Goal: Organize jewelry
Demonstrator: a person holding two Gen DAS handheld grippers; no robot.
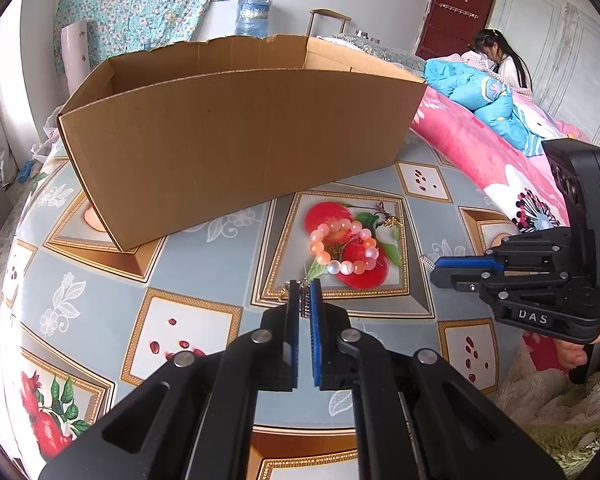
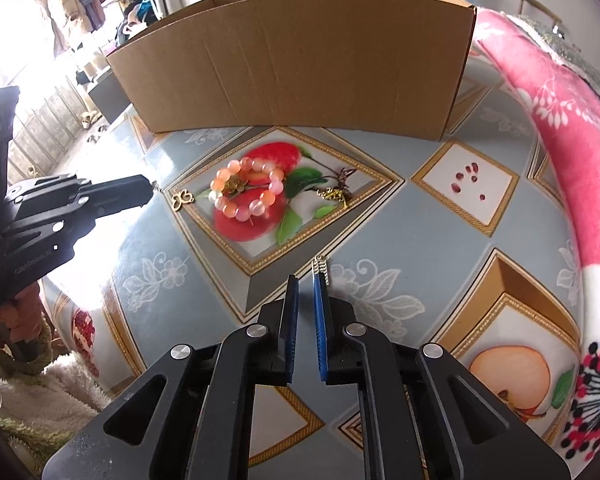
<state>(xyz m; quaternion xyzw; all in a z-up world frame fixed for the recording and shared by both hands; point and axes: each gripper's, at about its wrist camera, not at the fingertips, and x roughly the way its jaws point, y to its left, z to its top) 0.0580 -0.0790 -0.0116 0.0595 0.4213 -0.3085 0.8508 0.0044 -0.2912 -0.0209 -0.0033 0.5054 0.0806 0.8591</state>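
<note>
A table covered with a glossy grey-blue oilcloth printed with fruit panels (image 2: 420,240) carries the jewelry. At its far side stands a large open brown cardboard box (image 1: 236,140), empty as far as its visible inside wall shows.

The left gripper (image 1: 305,292) points down at the near part of the cloth. Its blue-padded fingers are pressed together on a thin gold chain (image 1: 302,301). The chain's butterfly-shaped gold pendant (image 2: 182,200) lies on the cloth just beyond the fingertips, at the corner of the apple panel.

On that panel, between the grippers and the box, rests a round bracelet of pink, orange and milky-white beads (image 1: 346,250). A small brownish-gold charm sits inside its ring. Just beside the bracelet, on the side toward the bed, lies a small tangled gold ornament (image 2: 334,194).

The right gripper (image 2: 306,285) also points down at the cloth, near the left gripper. Its fingers stand a narrow slit apart, with nothing seen between the pads. A short silvery sparkling strip (image 2: 320,268) lies on the cloth at the tip of its right-hand finger. Whether the finger touches the strip cannot be told.

A pink flowered blanket (image 1: 460,144) lies along the table's right edge.
</note>
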